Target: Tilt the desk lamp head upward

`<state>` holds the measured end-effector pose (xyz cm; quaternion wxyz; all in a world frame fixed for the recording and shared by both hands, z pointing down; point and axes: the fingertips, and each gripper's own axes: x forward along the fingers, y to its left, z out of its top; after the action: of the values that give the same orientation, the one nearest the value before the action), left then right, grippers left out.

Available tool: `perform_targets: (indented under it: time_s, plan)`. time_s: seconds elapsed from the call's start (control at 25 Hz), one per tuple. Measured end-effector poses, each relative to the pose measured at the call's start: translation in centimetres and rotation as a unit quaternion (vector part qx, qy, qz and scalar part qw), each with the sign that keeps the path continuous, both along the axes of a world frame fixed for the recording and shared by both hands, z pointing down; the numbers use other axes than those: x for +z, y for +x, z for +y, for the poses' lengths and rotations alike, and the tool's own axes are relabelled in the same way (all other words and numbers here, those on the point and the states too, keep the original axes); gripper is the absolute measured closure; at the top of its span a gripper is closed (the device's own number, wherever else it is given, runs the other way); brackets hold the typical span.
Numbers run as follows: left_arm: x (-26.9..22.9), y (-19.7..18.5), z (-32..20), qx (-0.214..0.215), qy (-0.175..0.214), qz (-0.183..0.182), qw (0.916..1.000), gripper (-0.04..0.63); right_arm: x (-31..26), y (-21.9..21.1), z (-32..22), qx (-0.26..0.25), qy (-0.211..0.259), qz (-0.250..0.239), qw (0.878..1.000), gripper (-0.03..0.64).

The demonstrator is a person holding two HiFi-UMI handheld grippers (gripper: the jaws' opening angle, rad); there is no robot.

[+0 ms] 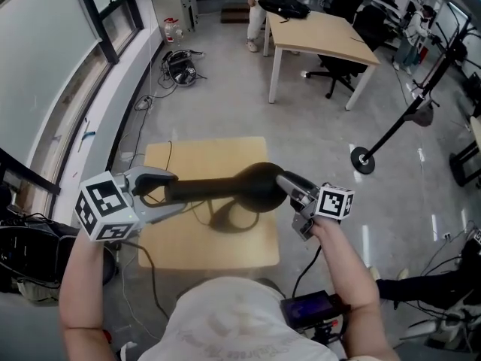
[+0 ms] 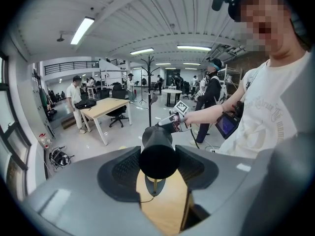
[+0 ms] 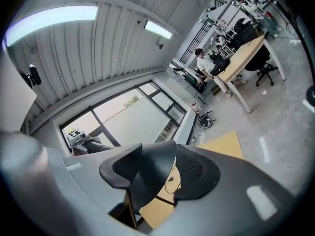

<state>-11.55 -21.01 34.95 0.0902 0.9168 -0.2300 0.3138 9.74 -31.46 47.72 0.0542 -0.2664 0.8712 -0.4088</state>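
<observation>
Small wooden table (image 1: 210,156); beyond, a desk (image 1: 323,36), office chair (image 1: 337,70), floor cables (image 1: 180,66).

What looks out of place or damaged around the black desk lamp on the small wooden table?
Nothing stands out: the black desk lamp, gripped by the left gripper and right gripper, looks intact above the light wooden table.

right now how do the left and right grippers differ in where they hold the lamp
The left gripper clamps the round lamp arm; the right gripper clamps the flared lamp head. The left gripper reaches in from the table's left side, the right gripper from its right. Both are shut on the same black lamp.
</observation>
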Motion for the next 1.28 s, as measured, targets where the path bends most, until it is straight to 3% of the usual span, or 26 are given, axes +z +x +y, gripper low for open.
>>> perform_targets:
  time_s: [0.4, 0.8, 1.28]
  plan:
    - [1.7, -0.8, 0.5, 0.002, -0.013, 0.002, 0.9999, 0.376, -5.0, 1.7, -0.6, 0.052, 0.057, 0.025, 0.997, 0.414]
    - [3.6, -1.2, 0.7, 0.008, -0.015, 0.012, 0.9998, 0.376, -7.4, 1.8, -0.5, 0.053, 0.096, 0.069, 0.992, 0.420]
    - [5.4, -1.3, 0.2, 0.010, -0.022, 0.026, 0.9994, 0.374, -12.4, 1.6, -0.8, 0.059, 0.166, 0.142, 0.974, 0.425]
